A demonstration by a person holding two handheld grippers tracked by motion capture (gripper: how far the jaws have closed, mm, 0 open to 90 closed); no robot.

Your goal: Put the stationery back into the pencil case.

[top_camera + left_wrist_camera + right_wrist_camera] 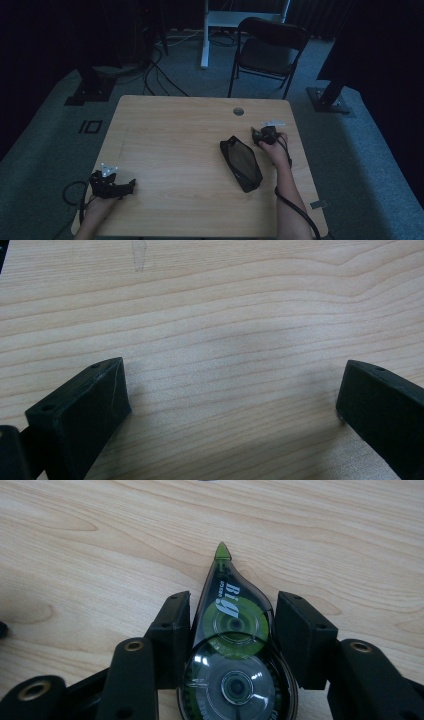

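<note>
From above, my right gripper (261, 135) lay low near the table's (175, 150) right edge, just beside the black pouch (241, 163), while my left gripper (230, 405) gaped wide over bare wood. Along my right jaws, the smoky, green-tipped correction tape dispenser (232, 645) lay flat between the pads, which pressed its sides

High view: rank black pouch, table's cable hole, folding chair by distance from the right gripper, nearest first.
From the right gripper:
1. Black pouch, just to its left on the table, towards the person.
2. Cable hole, near the table's far edge.
3. Folding chair, on the floor beyond the table.
</note>
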